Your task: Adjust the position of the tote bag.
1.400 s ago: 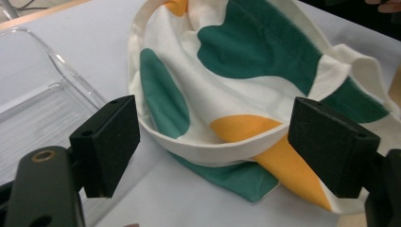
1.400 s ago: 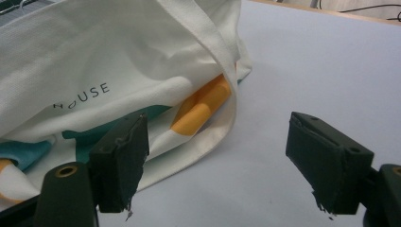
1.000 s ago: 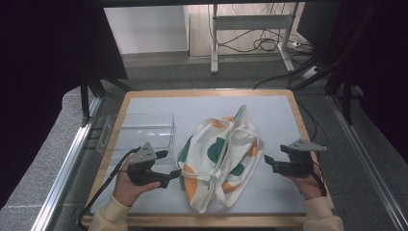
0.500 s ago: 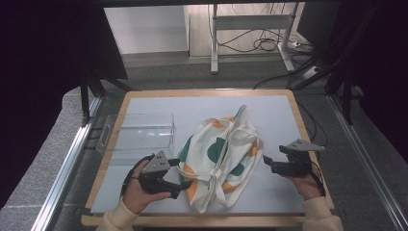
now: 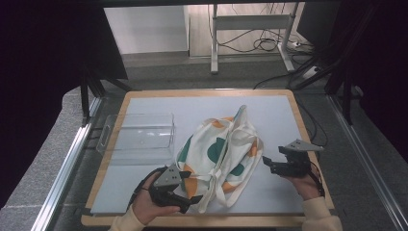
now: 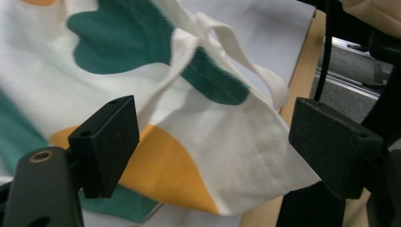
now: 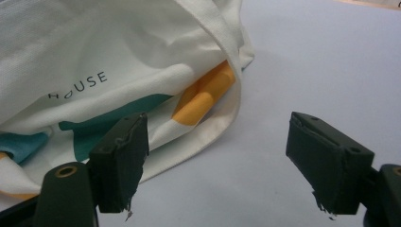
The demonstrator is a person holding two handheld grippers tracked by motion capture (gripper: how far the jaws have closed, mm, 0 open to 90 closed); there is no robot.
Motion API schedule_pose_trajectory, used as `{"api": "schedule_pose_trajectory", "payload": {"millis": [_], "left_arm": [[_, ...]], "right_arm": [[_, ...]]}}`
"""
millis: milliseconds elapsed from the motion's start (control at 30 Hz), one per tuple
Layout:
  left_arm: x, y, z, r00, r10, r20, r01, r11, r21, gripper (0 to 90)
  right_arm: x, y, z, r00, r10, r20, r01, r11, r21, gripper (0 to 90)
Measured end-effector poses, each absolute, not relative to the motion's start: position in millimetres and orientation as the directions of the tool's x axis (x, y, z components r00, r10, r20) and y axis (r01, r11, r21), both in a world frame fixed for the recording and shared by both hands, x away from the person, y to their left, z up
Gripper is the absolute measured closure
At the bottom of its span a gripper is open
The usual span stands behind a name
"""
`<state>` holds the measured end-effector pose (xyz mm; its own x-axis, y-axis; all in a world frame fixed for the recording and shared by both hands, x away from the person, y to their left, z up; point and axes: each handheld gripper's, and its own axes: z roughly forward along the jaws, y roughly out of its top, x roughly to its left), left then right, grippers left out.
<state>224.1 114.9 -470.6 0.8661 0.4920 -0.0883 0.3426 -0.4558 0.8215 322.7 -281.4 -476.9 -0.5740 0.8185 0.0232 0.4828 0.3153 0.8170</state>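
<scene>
A white cloth tote bag (image 5: 219,154) with green and orange patches lies crumpled in the middle of the pale mat (image 5: 274,115). My left gripper (image 5: 190,186) is open at the bag's near left corner. In the left gripper view that corner (image 6: 227,156) lies between the spread jaws of the left gripper (image 6: 213,142), and a strap (image 6: 236,47) loops beyond. My right gripper (image 5: 267,164) is open just right of the bag, apart from it. In the right gripper view the right gripper (image 7: 222,161) faces the bag's edge (image 7: 94,47), with bare mat between the jaws.
A clear plastic box (image 5: 139,137) stands on the mat left of the bag. The mat lies on a wooden board (image 5: 308,139) with a metal rail (image 5: 62,168) along its left. A table frame and cables (image 5: 260,43) are on the floor beyond.
My left gripper has swung right and nearer, up to the bag's near left corner, with its open jaws now around that corner. The right gripper has barely moved.
</scene>
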Motion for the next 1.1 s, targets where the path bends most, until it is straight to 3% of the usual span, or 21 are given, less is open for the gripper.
{"api": "schedule_pose_trajectory", "payload": {"millis": [167,433,533,733,900,1100], "left_arm": [[218.4,105.8,-478.2,0.884,0.459,-0.091,0.329,-0.471,0.819,15.1],[207.9,92.7,-492.4,0.906,0.419,-0.053,0.292,-0.53,0.796,2.7],[205.8,89.9,-495.8,0.911,0.409,-0.041,0.28,-0.544,0.791,2.0],[204.8,82.3,-505.9,0.91,0.415,-0.012,0.274,-0.577,0.769,3.6],[209.0,86.4,-508.7,0.894,0.447,0.0,0.282,-0.565,0.775,12.9],[214.7,95.5,-506.2,0.899,0.434,-0.052,0.304,-0.537,0.786,20.1]], "right_arm": [[322.9,-281.6,-477.3,-0.572,0.82,0.025,0.486,0.314,0.816,22.1],[322.9,-280.8,-477.9,-0.571,0.82,0.029,0.489,0.312,0.814,21.9],[323.1,-280.4,-478.3,-0.573,0.819,0.028,0.488,0.314,0.814,21.8],[323.2,-279.4,-478.8,-0.574,0.819,0.029,0.491,0.315,0.812,21.6],[323.4,-280.1,-478.7,-0.569,0.822,0.028,0.49,0.311,0.815,21.5],[323.1,-280.5,-478.1,-0.569,0.822,0.029,0.489,0.31,0.816,21.5]]}}
